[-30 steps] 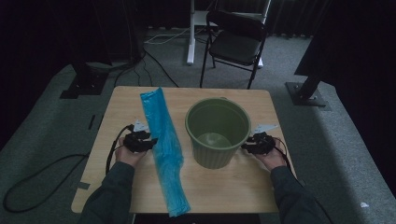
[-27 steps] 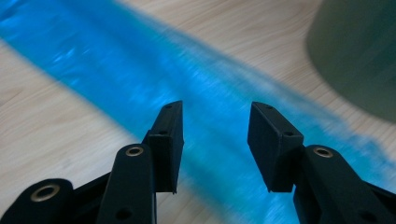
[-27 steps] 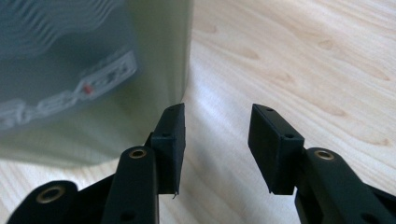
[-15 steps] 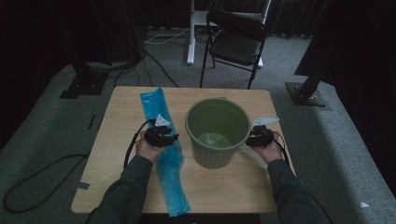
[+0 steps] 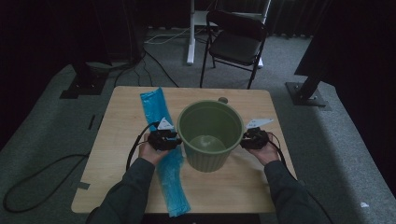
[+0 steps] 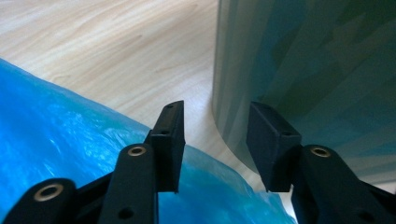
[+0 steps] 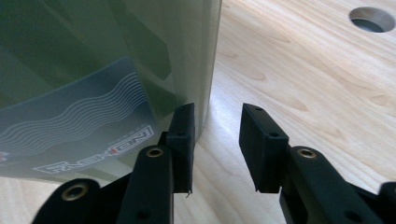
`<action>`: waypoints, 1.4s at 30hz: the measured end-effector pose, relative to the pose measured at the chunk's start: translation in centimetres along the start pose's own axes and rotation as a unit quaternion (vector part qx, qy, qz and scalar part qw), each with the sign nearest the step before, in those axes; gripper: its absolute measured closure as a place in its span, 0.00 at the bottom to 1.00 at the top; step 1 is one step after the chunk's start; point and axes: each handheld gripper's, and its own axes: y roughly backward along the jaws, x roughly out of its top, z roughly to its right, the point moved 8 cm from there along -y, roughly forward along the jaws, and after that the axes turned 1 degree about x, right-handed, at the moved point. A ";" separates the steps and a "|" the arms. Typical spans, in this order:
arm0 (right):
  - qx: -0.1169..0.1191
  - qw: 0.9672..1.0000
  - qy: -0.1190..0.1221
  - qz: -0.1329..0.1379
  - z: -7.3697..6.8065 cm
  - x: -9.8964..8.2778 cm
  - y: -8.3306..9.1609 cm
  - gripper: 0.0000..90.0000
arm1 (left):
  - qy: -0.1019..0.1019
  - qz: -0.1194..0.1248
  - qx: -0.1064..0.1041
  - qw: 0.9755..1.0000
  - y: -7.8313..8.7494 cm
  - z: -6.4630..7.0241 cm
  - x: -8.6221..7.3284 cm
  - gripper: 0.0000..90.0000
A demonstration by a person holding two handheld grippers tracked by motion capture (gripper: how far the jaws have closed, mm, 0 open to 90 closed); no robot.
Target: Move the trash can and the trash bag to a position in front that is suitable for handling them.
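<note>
A green plastic bin [image 5: 210, 135] stands upright in the middle of the wooden table [image 5: 119, 126]. A long blue plastic bag [image 5: 156, 109] lies flat to its left. My left gripper [image 5: 173, 140] hovers over the bag beside the bin's left wall. In the left gripper view its jaws [image 6: 215, 112] are open, the bin wall [image 6: 303, 70] just ahead and the bag [image 6: 70, 140] below. My right gripper [image 5: 243, 140] is at the bin's right wall. Its jaws [image 7: 217, 116] have just been closing but still stand apart with nothing between them, the labelled bin [image 7: 93, 70] just beyond the left jaw.
A round hole [image 5: 223, 100] [image 7: 373, 18] sits in the tabletop behind the bin. Beyond the table stand a black folding chair [image 5: 236, 44], a white desk leg [image 5: 191, 32] and dark stand bases on grey carpet. Cables trail on the floor at the left.
My left hand has moved right across the blue bag, up to the bin's left side. The right hand has stayed at the bin's right side.
</note>
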 end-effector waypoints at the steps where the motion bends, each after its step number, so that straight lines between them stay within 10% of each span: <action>1: 0.000 1.000 0.000 0.000 0.0 0.0 0.0 0.74 | 0.000 0.000 0.000 1.000 0.0 0.0 0.0 0.65; 17: 0.039 0.999 0.017 0.008 -3.5 -0.7 0.0 0.74 | 0.005 0.006 -0.009 1.000 2.8 0.8 -2.5 0.63; 27: 0.020 1.000 0.015 0.000 -3.1 -1.1 -0.4 0.64 | 0.053 -0.022 0.096 0.994 3.0 -5.2 -5.3 0.54; 36: 0.020 1.000 0.016 0.000 -3.0 -1.2 -0.6 0.62 | 0.044 -0.060 0.114 0.991 1.1 -6.3 -6.8 0.52; 42: 0.020 1.000 0.015 0.000 -2.8 -1.3 -0.6 0.62 | 0.039 -0.088 0.121 0.988 0.7 -6.9 -7.8 0.68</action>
